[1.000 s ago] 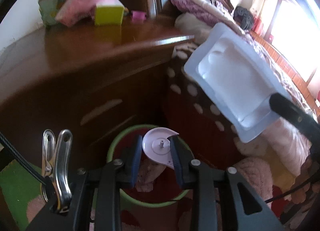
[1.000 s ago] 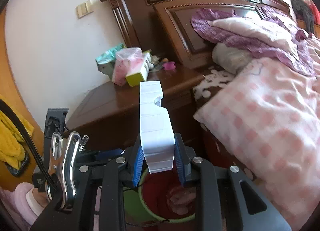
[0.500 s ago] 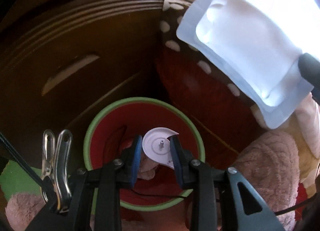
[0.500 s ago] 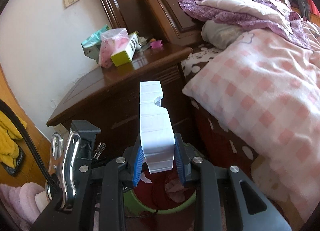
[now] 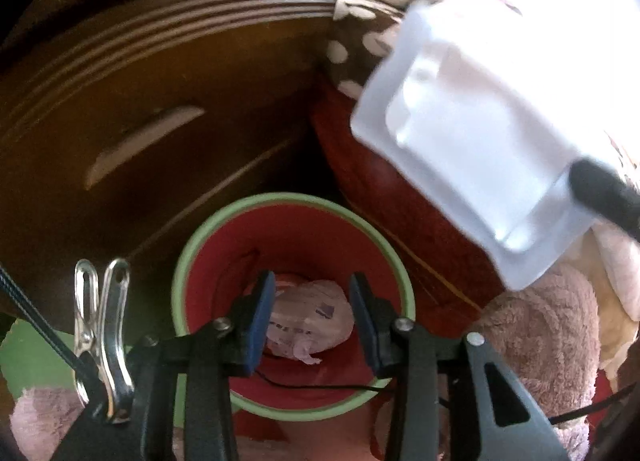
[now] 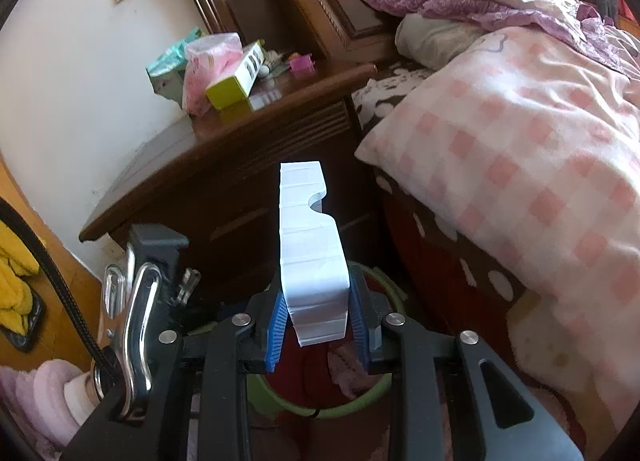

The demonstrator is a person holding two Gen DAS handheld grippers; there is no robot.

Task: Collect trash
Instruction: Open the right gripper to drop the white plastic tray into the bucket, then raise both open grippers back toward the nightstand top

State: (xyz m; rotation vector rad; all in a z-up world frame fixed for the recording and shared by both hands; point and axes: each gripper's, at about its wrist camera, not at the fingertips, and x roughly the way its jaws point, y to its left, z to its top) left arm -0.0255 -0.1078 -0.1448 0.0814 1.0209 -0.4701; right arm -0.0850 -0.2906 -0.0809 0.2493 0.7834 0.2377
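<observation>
The left gripper (image 5: 312, 315) hangs over the mouth of a round bin (image 5: 294, 413) with a green rim and red inside; its jaws have just been opening and now stand spread with nothing between the blue pads (image 5: 260, 321). Through that gap a crumpled pinkish wrapper (image 5: 310, 317) lies at the bottom of the bin, and a thin black cord crosses the bin's lower rim at about six o'clock. The white disc-shaped piece cannot be made out in the bin. In the left wrist view, at about two o'clock from the bin, a white plastic tray (image 5: 480, 133) hangs tilted in the air, held at its lower right corner by a dark finger (image 5: 604, 197) of the other gripper. The right gripper (image 6: 316, 321) pinches that same tray (image 6: 308, 245) edge-on between its blue pads, so it rises as a narrow white strip with a notch in its right edge; the bin (image 6: 352, 405) sits directly beneath the fingers. A dark wooden nightstand (image 6: 224, 165) stands at about eleven o'clock from the tray, carrying a yellow-green box (image 6: 236, 81), a pink packet (image 6: 208, 61) and a teal packet (image 6: 170, 65). At three o'clock lies a bed with a pink checked quilt (image 6: 520, 141). A furry pink rug (image 5: 548, 341) lies at about three o'clock from the bin.
</observation>
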